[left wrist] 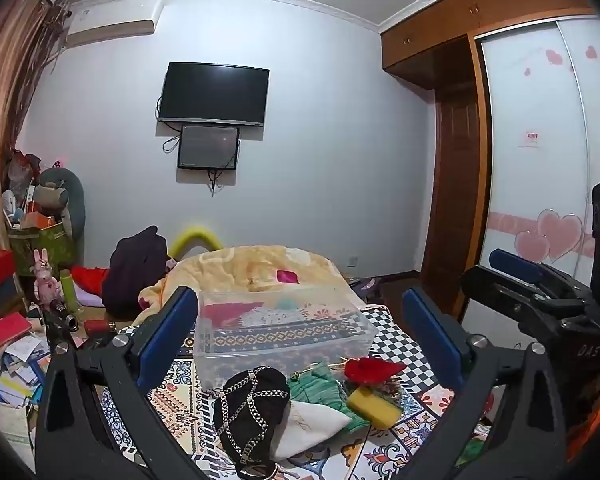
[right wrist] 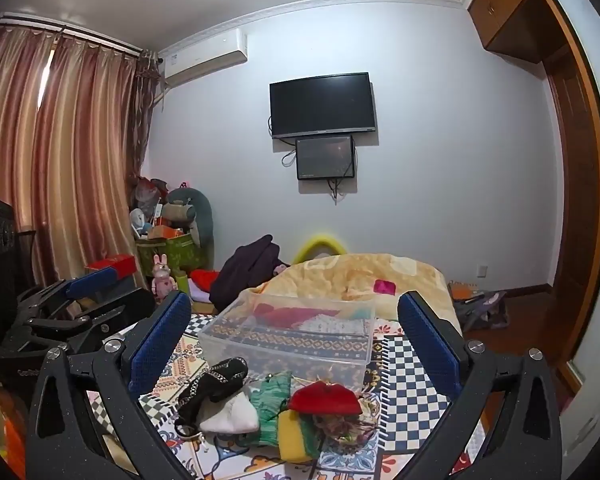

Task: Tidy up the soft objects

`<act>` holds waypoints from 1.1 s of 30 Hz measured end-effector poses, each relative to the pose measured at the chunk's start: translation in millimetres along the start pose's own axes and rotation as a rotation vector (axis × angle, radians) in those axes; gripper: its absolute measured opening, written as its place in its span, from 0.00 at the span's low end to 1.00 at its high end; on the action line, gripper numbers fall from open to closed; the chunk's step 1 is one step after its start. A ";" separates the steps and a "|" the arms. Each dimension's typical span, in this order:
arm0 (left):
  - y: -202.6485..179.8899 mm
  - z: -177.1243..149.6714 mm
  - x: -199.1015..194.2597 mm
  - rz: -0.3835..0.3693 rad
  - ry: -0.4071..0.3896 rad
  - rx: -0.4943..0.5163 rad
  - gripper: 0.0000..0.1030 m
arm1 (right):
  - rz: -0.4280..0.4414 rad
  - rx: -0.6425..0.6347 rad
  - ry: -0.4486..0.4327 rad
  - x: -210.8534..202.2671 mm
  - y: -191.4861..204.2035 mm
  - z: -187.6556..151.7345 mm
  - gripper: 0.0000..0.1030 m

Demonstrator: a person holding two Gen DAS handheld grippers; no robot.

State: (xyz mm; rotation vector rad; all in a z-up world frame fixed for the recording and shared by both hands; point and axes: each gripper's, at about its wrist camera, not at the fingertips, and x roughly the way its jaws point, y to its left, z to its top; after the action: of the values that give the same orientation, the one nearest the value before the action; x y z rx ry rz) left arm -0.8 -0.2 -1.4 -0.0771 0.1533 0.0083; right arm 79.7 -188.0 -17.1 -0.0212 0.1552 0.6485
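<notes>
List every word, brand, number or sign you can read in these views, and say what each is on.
"DAS" – moulded on the black body of the right gripper, seen at the right of the left wrist view.
Red-and-white sticker on the wardrobe door: too small to read.
Logo on the air conditioner: blurred.
TV brand mark on the lower bezel: too small.

A bed with a patterned cover [right wrist: 412, 364] carries everything, and both grippers, left gripper [left wrist: 312, 336] and right gripper [right wrist: 296, 340], hang above its near end with jaws spread wide. Straight ahead of the fingers stands a clear plastic bin [right wrist: 292, 344], with a yellow blanket [right wrist: 364, 276] bunched beyond it. Nearer, below and between the fingers, lies a touching cluster: a black chained piece [right wrist: 216, 380], a white cloth [right wrist: 232, 416], a green cloth [right wrist: 274, 400], a red piece [right wrist: 324, 398] and a yellow sponge [right wrist: 294, 436].
</notes>
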 end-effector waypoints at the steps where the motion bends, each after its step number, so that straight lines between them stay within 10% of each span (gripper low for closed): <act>1: 0.1 0.0 -0.2 0.001 0.000 0.000 1.00 | 0.002 0.001 -0.001 -0.2 -0.6 0.0 1.00; 33: -2.4 0.9 -3.5 -0.007 -0.011 -0.003 1.00 | 0.020 -0.007 -0.020 -5.6 7.3 2.1 1.00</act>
State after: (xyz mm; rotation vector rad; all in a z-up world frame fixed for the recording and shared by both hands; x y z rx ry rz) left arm -4.1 -2.6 0.2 -0.0808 0.1416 0.0023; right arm 71.2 -185.4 -14.0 -0.0199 0.1337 0.6694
